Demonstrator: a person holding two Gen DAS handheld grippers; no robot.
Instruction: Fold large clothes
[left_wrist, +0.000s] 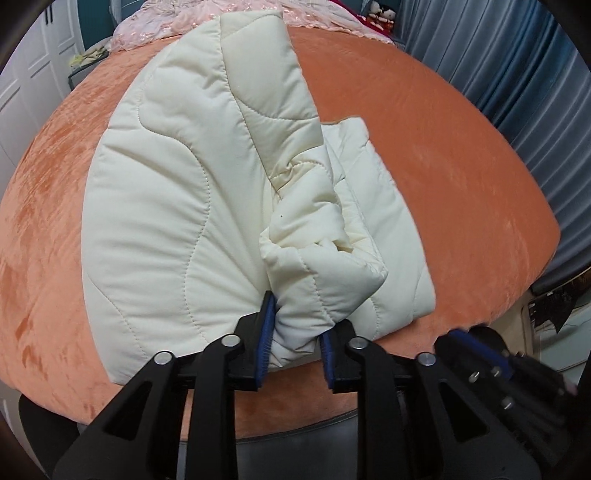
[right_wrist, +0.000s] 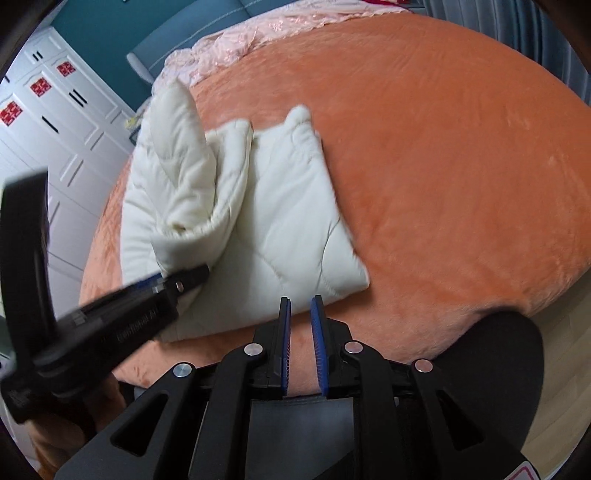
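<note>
Nearest the lens in the left wrist view, the left gripper (left_wrist: 297, 325) sits at the lower middle of the frame, its blue pads (left_wrist: 267, 343) on either side of a bunched sleeve (left_wrist: 295, 258) of the cream quilted jacket (left_wrist: 166, 206); the cloth fills the gap between the pads and both touch it, so the tool is grasping the sleeve; the sleeve runs up from the pads toward the middle of the frame and lies over the jacket's body; the jacket is spread on the orange bedcover (left_wrist: 443, 166), filling the centre and left of the frame, with one padded part standing up toward the top; a pink lacy cloth (left_wrist: 155, 26) lies crumpled at the upper edge; grey curtains (left_wrist: 535, 74) hang at the right.

In the right wrist view the right gripper (right_wrist: 300, 306) is at the lower middle; its blue pads (right_wrist: 317, 332) stand slightly apart with only bedcover (right_wrist: 443, 166) showing between them, so it is released and holds nothing; its tips are just beside the jacket's (right_wrist: 288, 221) near edge; the left gripper (right_wrist: 184, 278) comes in from the lower left, blurred, its tip at the folded sleeve (right_wrist: 184, 221); white cupboard doors (right_wrist: 55, 122) fill the upper left.
</note>
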